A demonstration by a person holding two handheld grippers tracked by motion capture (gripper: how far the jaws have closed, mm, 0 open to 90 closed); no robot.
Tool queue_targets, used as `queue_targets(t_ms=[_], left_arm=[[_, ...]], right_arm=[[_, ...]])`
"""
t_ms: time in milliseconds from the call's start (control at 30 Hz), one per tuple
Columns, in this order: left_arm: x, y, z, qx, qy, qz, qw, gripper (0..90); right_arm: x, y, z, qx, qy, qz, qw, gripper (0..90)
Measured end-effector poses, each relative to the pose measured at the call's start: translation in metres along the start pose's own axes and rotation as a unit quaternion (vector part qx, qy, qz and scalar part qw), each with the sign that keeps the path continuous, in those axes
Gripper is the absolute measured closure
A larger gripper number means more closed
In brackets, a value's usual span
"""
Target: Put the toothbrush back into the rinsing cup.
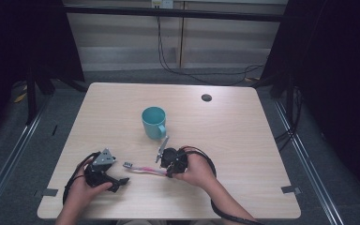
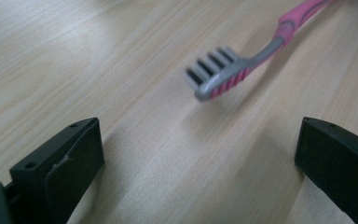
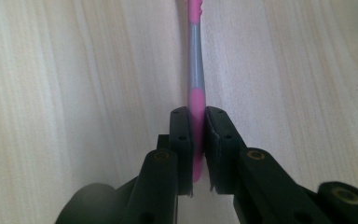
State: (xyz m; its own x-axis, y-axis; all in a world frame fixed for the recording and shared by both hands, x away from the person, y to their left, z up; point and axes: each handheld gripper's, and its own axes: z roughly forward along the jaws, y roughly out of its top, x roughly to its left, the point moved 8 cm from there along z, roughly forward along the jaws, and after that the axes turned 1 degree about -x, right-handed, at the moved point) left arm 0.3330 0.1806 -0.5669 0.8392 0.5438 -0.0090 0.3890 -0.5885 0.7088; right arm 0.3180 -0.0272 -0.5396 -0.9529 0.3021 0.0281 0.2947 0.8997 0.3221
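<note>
A pink and grey toothbrush [image 1: 143, 169] lies on the wooden table [image 1: 229, 136], bristle head toward the left. My right gripper [image 1: 168, 172] is shut on its handle; in the right gripper view both jaws press on the pink handle [image 3: 196, 112] of the toothbrush just above the tabletop. My left gripper [image 1: 120, 183] rests near the table's front left, held by a hand, and stands open. In the left gripper view the toothbrush head [image 2: 216, 74] lies a little beyond the two wide-apart jaws, untouched. A teal mug [image 1: 153, 122] stands upright behind the toothbrush.
A dark round grommet [image 1: 206, 97] sits in the table's far right part. Bare tabletop lies on both sides of the mug. Cables hang beyond the far edge, and dark frames flank the table.
</note>
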Motion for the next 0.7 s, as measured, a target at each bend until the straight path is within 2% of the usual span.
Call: queue_targets(t_ms=[67,200,500,600,700], left_arm=[[0.0,0.0,0.0,0.0,0.0,0.0,1.0,0.8],[0.0,0.0,0.0,0.0,-0.001,0.0,1.0,0.8],[0.0,0.0,0.0,0.0,-0.001,-0.001,1.0,0.7],[0.0,0.0,0.0,0.0,-0.001,-0.001,1.0,0.7],[0.0,0.0,0.0,0.0,-0.001,0.0,1.0,0.8]], right_arm=[[0.0,-0.001,-0.004,-0.013,0.0,0.0,0.9999,82.2],[0.0,-0.005,-0.007,-0.018,-0.006,0.0,0.9998,82.2],[0.0,-0.015,-0.016,-0.053,-0.008,0.022,0.9983,82.1],[-0.002,-0.018,-0.018,-0.064,-0.011,0.023,0.9976,82.1],[-0.002,-0.021,-0.02,-0.063,-0.013,0.028,0.9975,82.1]])
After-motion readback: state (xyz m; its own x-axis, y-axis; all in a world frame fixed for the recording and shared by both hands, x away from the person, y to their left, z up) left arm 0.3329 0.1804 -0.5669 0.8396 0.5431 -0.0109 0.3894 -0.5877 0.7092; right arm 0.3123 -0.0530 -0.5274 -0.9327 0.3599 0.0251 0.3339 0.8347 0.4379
